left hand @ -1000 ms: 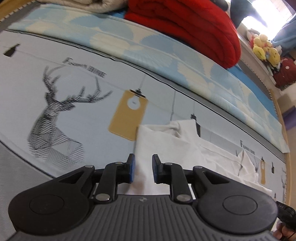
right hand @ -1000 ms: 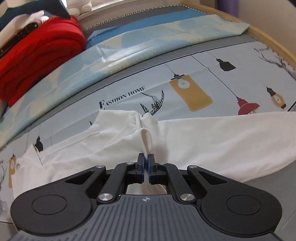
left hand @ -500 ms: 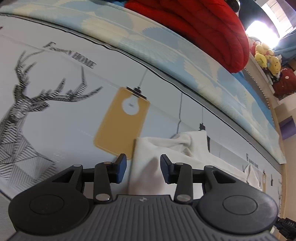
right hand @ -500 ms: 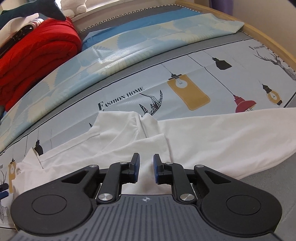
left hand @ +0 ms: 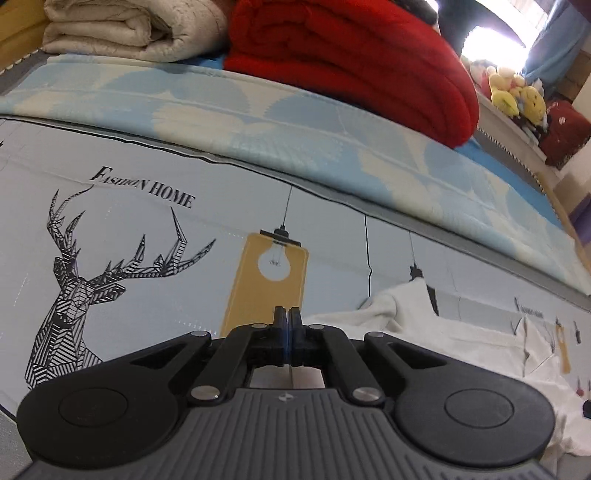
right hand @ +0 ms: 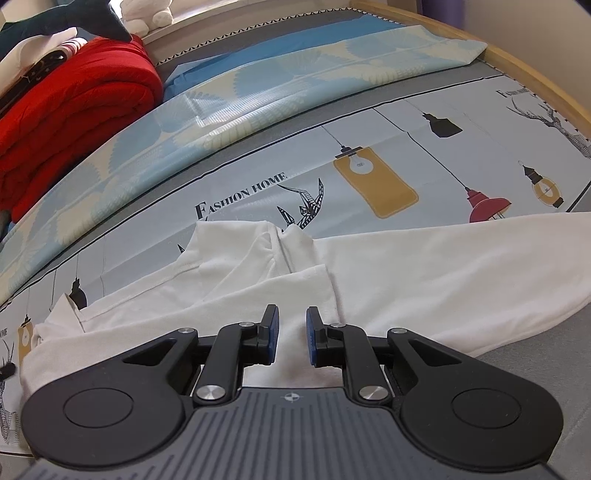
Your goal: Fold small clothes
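A white long-sleeved top (right hand: 443,266) lies spread on the printed bedsheet (right hand: 369,147), with one sleeve (right hand: 280,291) folded across its body. My right gripper (right hand: 291,317) hovers just over that folded sleeve. It is open, and the blue pads press on nothing. In the left wrist view the top (left hand: 424,332) stretches off to the right. My left gripper (left hand: 288,317) sits low at the top's left edge with its jaws shut. White cloth shows just behind the fingers, so the grip appears to be on that edge.
A folded red blanket (left hand: 351,55) and a beige quilt (left hand: 122,29) sit at the back on a pale blue patterned cover (left hand: 295,129). Plush toys (left hand: 513,96) line a ledge at the far right. A wooden bed frame (right hand: 517,62) borders the far side.
My left gripper sank toward the top's edge, opened wider, then shut there. My right gripper opened and let go of the sleeve fold, which now lies flat.
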`<action>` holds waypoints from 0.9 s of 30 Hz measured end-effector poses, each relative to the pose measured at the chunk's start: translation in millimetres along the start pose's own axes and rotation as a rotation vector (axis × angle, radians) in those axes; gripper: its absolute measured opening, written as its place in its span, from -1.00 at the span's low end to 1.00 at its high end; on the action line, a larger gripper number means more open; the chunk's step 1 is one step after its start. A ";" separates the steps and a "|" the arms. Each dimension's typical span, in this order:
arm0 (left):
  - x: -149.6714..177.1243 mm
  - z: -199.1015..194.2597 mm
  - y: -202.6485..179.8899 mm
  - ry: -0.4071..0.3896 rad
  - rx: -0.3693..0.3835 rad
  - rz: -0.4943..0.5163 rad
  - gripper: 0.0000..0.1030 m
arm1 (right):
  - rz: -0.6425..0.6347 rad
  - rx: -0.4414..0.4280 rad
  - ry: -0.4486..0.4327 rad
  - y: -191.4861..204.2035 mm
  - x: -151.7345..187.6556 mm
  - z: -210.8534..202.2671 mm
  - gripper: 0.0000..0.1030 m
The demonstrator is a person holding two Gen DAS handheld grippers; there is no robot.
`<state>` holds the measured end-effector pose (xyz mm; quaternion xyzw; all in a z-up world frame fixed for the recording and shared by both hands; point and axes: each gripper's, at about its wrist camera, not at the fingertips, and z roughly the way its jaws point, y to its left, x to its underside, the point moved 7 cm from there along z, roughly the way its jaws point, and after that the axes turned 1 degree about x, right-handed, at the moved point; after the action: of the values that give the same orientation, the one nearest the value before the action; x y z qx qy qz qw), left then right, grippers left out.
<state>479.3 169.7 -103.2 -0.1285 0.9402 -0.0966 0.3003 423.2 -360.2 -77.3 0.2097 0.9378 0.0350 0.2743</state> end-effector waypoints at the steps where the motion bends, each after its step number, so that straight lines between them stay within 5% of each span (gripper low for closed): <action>1: -1.1 -1.5 2.5 -0.004 0.000 -0.010 -1.00 | 0.000 -0.002 0.001 0.2 0.4 0.1 -0.68; 4: 1.3 -1.1 5.8 0.027 0.017 -0.057 -0.92 | 0.001 -0.009 0.005 1.3 1.3 -0.7 -0.68; 6: 8.4 4.1 1.8 0.079 0.055 -0.075 -0.29 | -0.002 -0.012 0.003 2.0 1.5 -1.7 -0.68; 8: 16.5 13.2 -4.7 0.114 0.076 -0.063 -0.08 | -0.002 -0.008 0.001 1.7 1.5 -1.9 -0.68; 19: 34.4 32.7 -20.8 0.095 0.030 0.016 -0.11 | -0.007 -0.009 0.001 4.9 1.9 -1.0 -0.68; 21: 36.4 33.3 -26.1 0.095 0.038 0.065 -0.92 | -0.009 -0.008 0.002 5.4 2.3 -0.5 -0.68; 27: 18.6 13.9 -18.3 -0.005 -0.085 0.146 -0.93 | -0.007 -0.011 0.005 6.2 2.4 -0.8 -0.68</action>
<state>476.2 145.3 -119.6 -0.0723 0.9497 -0.0340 0.3029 423.3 -353.5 -76.7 0.2049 0.9390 0.0399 0.2733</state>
